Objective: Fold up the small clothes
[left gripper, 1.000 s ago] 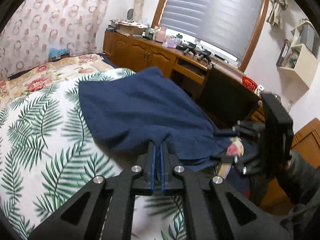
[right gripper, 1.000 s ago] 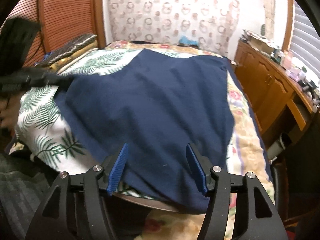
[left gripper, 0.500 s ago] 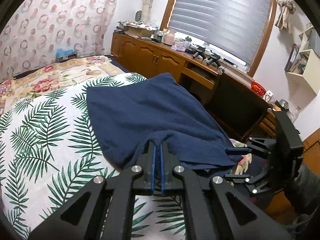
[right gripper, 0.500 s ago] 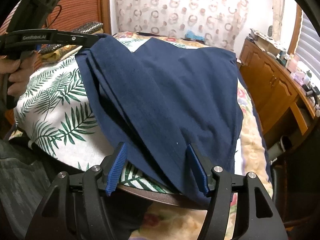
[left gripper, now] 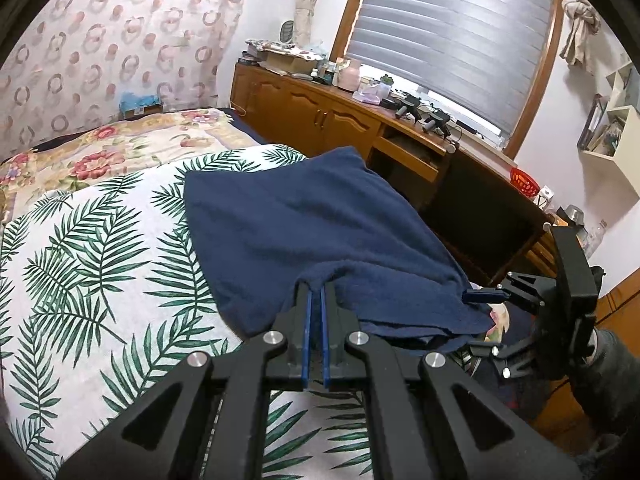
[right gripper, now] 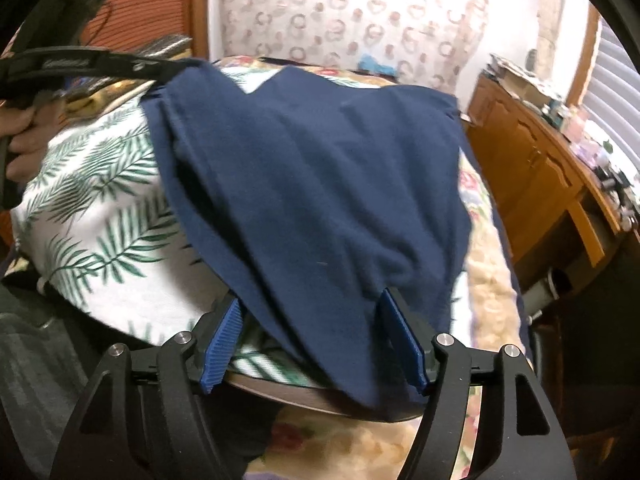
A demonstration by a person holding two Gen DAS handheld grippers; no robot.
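Note:
A navy blue garment [left gripper: 312, 224] lies on the palm-leaf bedspread [left gripper: 100, 264], partly doubled over itself. My left gripper [left gripper: 316, 290] is shut on a bunched edge of it. From the right wrist, that left gripper [right gripper: 160, 70] holds a corner of the garment [right gripper: 320, 168] raised at the upper left, a person's hand [right gripper: 20, 140] behind it. My right gripper [right gripper: 311, 300] straddles the garment's near corner at the bed's edge. Its jaws are opening and the blue pads [right gripper: 224, 340] stand wide apart, not pressing the cloth. In the left wrist view the right gripper [left gripper: 478, 320] sits at the garment's right corner.
A floral quilt [left gripper: 120, 152] covers the far part of the bed. A wooden cabinet and desk [left gripper: 320, 116] with clutter run along the window wall to the right. A red basket [left gripper: 524, 180] sits on the desk. A wooden headboard [right gripper: 152, 4] stands behind the left gripper.
The left gripper has carried its edge of the garment up and over, so the cloth now lies in folds instead of flat. The right gripper's jaws have spread a little wider.

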